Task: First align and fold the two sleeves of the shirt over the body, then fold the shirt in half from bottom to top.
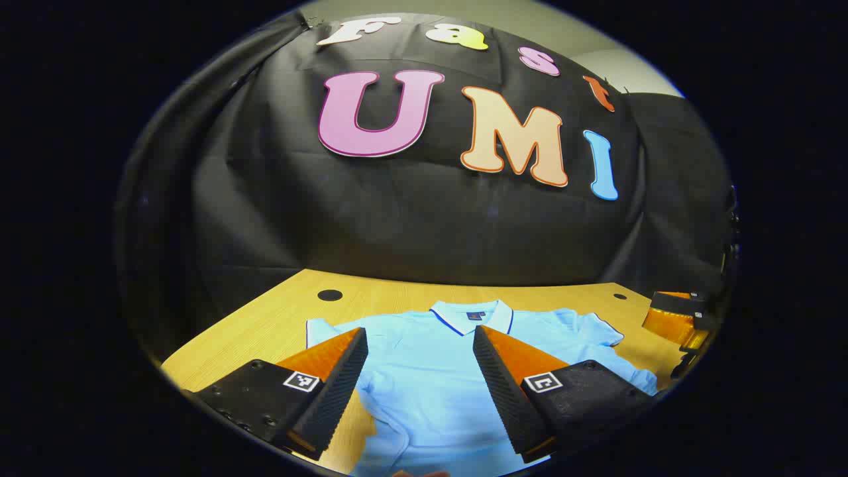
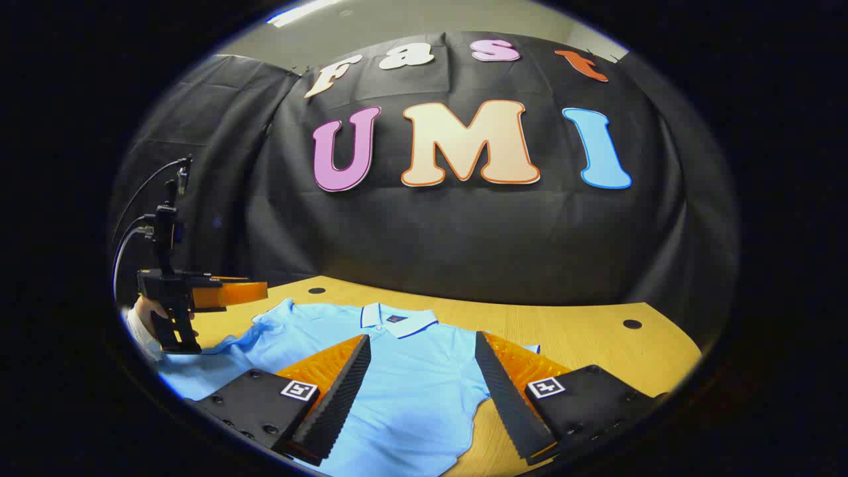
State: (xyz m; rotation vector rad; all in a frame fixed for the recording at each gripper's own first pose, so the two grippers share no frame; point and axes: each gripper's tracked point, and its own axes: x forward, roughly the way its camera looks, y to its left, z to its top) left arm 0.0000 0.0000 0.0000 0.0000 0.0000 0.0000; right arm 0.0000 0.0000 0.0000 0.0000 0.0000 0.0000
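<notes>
Still unfolded, the light-blue shirt [image 1: 430,377] lies flat on the wooden table [image 1: 265,324], collar at twelve o'clock. Left gripper [image 1: 421,371] and right gripper [image 2: 424,377] hover above with fingers wide, holding nothing. Sleeve folding seemingly comes first: each must descend and pinch a sleeve.

A recording booth: black cloth wall [image 2: 464,245] behind a wooden table [image 2: 596,338].

Wooden table [image 1: 265,324] with round holes [image 1: 329,295]
</notes>
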